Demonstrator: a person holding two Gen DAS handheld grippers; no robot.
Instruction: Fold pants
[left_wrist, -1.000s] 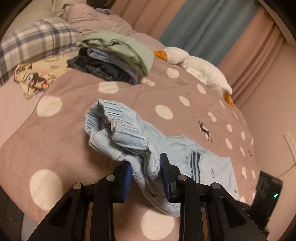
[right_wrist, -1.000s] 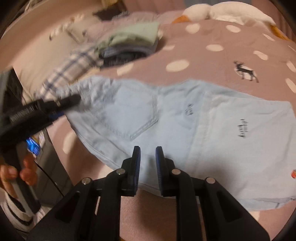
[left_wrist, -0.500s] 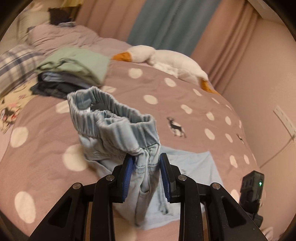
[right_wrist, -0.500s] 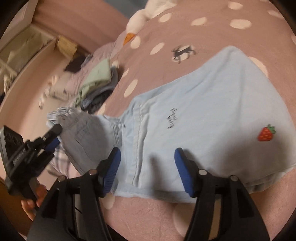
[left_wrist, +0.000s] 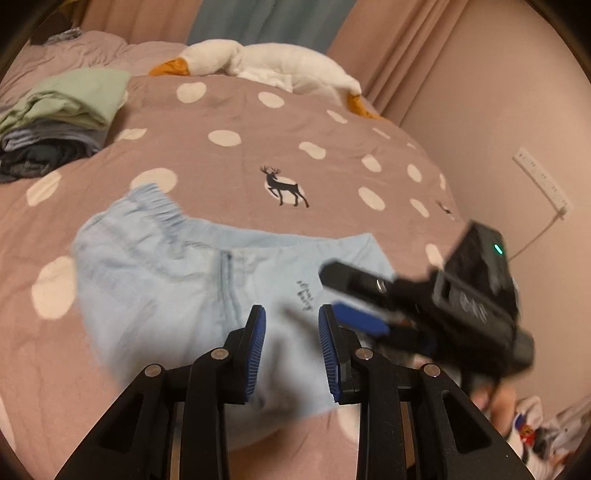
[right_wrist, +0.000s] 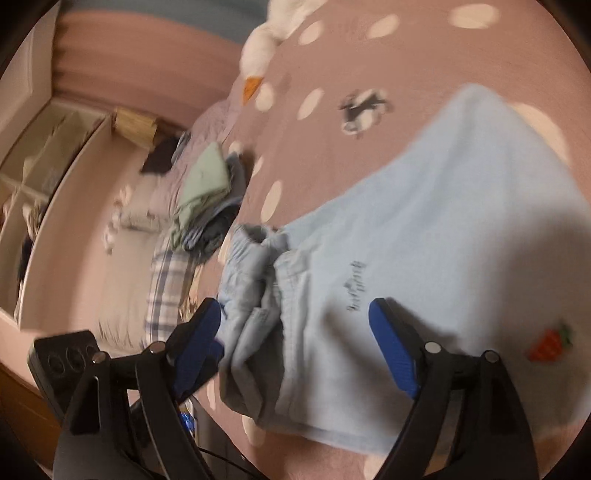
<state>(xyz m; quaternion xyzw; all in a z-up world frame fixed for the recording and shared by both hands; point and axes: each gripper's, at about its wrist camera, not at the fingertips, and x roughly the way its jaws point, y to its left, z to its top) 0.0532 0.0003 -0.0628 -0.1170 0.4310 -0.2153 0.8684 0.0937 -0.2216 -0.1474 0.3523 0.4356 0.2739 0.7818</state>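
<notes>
A: Pants (left_wrist: 192, 280) now lie folded over on the bed (left_wrist: 229, 110); your left gripper (left_wrist: 291, 354) just let the waistband go, jaws narrowly apart, empty.

B: Yep, right gripper (right_wrist: 295, 343) gapes wide above them. Smooth next, you'd guess.

bed cover (left_wrist: 229, 114), mauve with pale dots and a deer print, ahead of the fingers. pink and blue curtains (left_wrist: 258, 22) beyond. pink wall (left_wrist: 498, 92) to the right, carrying a white power strip (left_wrist: 543, 181). warm, dim light.
</notes>
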